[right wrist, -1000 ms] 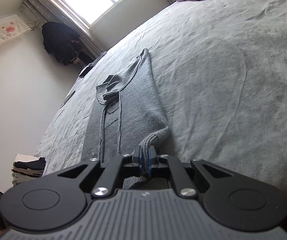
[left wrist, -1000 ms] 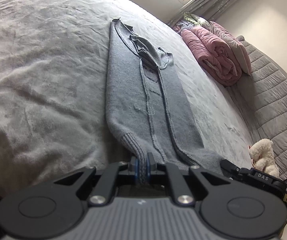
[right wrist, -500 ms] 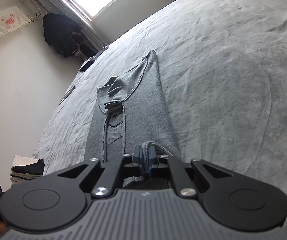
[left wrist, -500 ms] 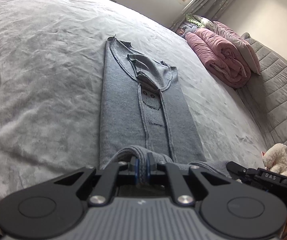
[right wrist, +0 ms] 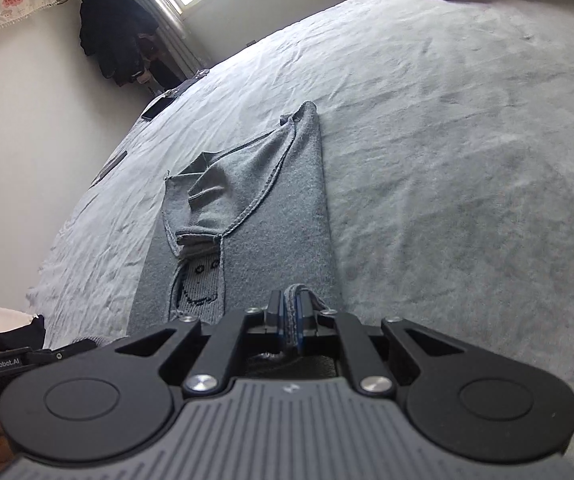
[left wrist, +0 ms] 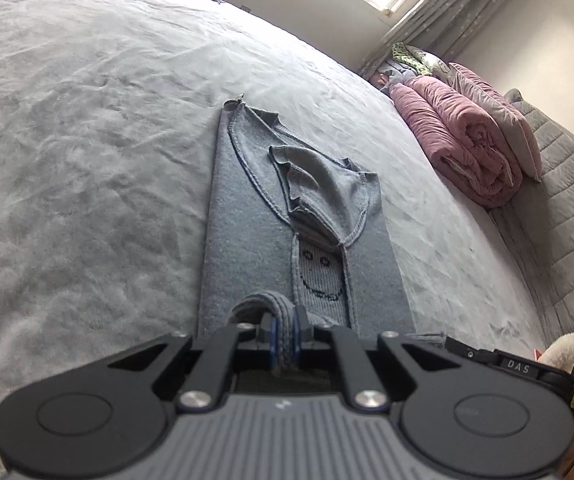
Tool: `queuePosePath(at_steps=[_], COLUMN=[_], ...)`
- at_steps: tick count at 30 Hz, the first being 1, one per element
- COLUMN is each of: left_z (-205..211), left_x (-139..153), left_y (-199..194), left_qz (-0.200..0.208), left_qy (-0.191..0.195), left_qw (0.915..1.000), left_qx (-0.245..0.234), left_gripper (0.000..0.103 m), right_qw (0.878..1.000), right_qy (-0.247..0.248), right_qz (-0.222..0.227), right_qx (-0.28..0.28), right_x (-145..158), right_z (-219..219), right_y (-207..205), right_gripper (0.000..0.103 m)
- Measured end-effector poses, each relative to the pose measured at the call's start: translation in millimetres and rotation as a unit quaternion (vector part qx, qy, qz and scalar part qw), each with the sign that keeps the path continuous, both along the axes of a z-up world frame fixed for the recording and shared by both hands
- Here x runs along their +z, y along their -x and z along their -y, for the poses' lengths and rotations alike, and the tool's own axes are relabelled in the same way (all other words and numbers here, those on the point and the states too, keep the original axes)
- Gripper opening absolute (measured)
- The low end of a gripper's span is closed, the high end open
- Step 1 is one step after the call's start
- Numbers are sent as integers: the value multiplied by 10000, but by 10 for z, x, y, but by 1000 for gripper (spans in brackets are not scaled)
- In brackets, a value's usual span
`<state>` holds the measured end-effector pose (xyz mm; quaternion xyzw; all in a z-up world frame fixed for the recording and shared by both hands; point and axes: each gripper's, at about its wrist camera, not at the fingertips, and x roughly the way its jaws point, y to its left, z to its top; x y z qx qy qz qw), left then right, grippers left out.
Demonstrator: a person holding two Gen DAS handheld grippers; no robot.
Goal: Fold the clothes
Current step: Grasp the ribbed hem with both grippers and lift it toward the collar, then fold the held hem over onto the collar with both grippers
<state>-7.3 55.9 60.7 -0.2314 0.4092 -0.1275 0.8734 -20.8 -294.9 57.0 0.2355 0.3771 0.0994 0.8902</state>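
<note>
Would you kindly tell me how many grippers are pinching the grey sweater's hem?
2: the left gripper and right gripper each clamp the sweater hem at its near end.

A rolled pink quilt (left wrist: pixel 463 144) lies at the grey bedspread's (left wrist: pixel 87 128) far edge; dark clothes (right wrist: pixel 115 46) hang beside the window.

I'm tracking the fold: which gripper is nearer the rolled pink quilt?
Right. The right gripper pinches the sweater's hem on the side toward the pink quilt; the left gripper pinches the far side.

Both black tongs, left (left wrist: pixel 284 330) and right (right wrist: pixel 290 314), have ribbed grey housings, silver screws, round side discs and blue-edged pads.
</note>
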Motion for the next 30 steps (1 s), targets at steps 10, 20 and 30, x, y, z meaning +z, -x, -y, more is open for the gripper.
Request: queuePosePath(at_steps=[10,20,30], left_z=[-10,167,101], left_x=[-83,-78,89], left_y=[-247,-419,-557], left_qz=[-121,-119,-47], left_qy=[-2,-286,-155], left_qw=[9999,9995,9997], left_qx=[59,99,195], left_gripper=[8,8,8], right_qw=[9996,9996,9999], right_qy=[-230,-132,29], right_qz=[-129,-260,11], right_qx=[63,41,169], right_x=[-73,-144,50], right_z=[17,38,-2], right_y=[-235,-386,-529], right_gripper=[8,9,9])
